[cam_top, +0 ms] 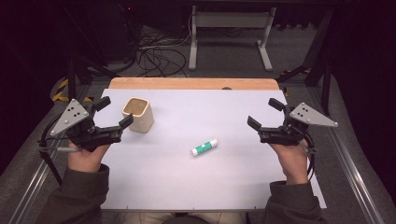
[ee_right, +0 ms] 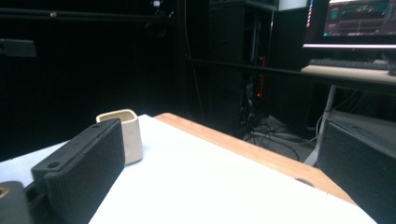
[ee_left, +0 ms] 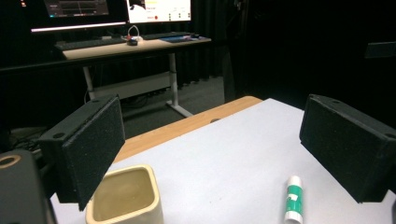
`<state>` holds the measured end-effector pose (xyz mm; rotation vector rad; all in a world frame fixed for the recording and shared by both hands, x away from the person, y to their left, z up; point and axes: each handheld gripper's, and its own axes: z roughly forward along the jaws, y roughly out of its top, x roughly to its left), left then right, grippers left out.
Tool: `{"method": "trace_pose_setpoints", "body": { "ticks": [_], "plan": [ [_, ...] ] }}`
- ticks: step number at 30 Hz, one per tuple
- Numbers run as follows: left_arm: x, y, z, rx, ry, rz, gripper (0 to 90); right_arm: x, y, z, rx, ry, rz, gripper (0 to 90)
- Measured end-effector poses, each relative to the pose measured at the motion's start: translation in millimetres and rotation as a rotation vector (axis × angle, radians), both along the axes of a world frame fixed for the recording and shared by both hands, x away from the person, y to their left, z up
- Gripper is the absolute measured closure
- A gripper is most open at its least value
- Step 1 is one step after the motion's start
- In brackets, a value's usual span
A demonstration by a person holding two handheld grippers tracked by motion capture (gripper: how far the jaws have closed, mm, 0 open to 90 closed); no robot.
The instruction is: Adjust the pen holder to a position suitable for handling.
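A cream square cup [cam_top: 138, 114] stands upright and empty on the white mat, left of centre. A glue stick [cam_top: 204, 147] with a green label and white cap lies on its side near the mat's middle. My left gripper [cam_top: 114, 112] is open at the left edge, its near jaw beside the cup. From the left gripper view the cup [ee_left: 125, 198] sits low by the left jaw and the glue stick [ee_left: 293, 199] lies near the right jaw. My right gripper [cam_top: 265, 114] is open at the right edge with nothing between its jaws. The cup [ee_right: 126, 134] shows beyond its left jaw.
The white mat [cam_top: 205, 186] covers a wooden table [cam_top: 191, 83] whose far strip is bare. Behind it stand a desk frame [cam_top: 229, 32] and loose cables [cam_top: 156, 56] on the floor. A desk with monitors [ee_left: 116, 9] is far off.
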<state>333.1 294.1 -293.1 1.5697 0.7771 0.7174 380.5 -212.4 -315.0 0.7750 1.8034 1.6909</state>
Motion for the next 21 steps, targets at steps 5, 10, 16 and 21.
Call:
{"method": "trace_pose_setpoints", "body": {
  "ticks": [5,10,16,21],
  "plan": [
    [-0.7,-2.1,-1.3,0.007,0.004,-0.008,7.5,3.6,5.5,-3.1,-0.038,0.007,0.025,7.2],
    [-1.3,-1.6,-0.6,0.003,0.002,-0.010,7.4,7.4,11.5,-8.8,-0.077,0.032,0.061,15.8],
    [-2.6,-1.3,-1.6,0.002,0.003,-0.013,7.4,12.9,19.3,-16.0,-0.131,0.063,0.106,21.9],
    [-2.2,0.1,-4.5,0.004,0.014,-0.009,7.4,21.3,26.2,-23.2,-0.172,0.097,0.144,23.3]
  ]
}}
